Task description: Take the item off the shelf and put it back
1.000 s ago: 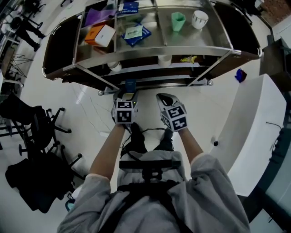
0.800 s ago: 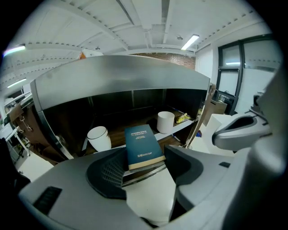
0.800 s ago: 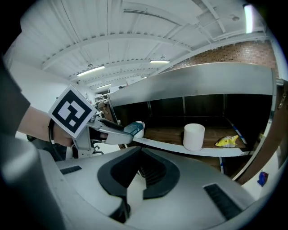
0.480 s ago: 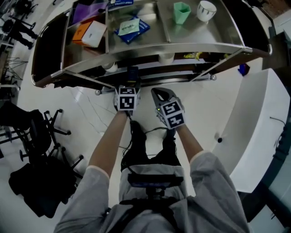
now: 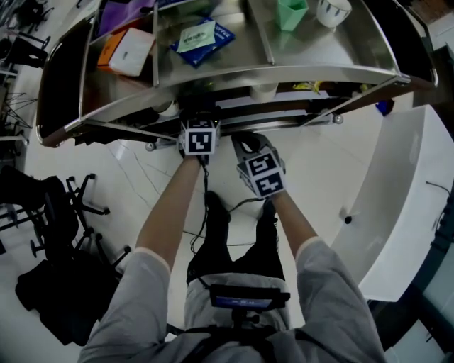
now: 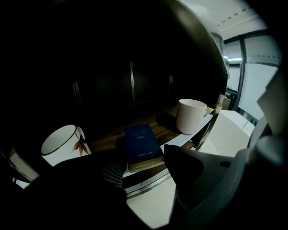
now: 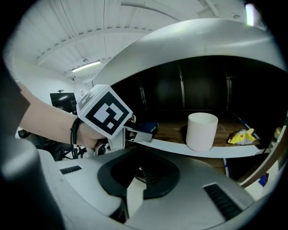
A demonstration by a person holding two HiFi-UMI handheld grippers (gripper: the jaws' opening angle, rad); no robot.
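Note:
A dark blue box [image 6: 141, 146] lies lengthwise on the wooden lower shelf [image 6: 101, 139], its near end at the shelf's front edge. My left gripper [image 6: 141, 167] is shut on that near end, one jaw at each side. From the right gripper view the blue box [image 7: 146, 129] shows at the tip of the left gripper [image 7: 135, 132], just over the shelf edge. In the head view the left gripper [image 5: 201, 122] reaches under the steel top shelf [image 5: 284, 71], which hides the box. My right gripper [image 5: 245, 144] hangs beside it, short of the shelf, shut and empty.
A plain white cup [image 6: 191, 116] stands right of the box, and a white cup with a leaf print [image 6: 63, 143] stands to its left. A yellow wrapper [image 7: 240, 136] lies further right. The top shelf carries a green cup [image 5: 292, 13], boxes and packets. Office chairs [image 5: 57, 205] stand at the left.
Both grippers have moved forward and down toward the shelf unit. The blue box, earlier held out in front of the shelf, now rests on the lower shelf's edge.

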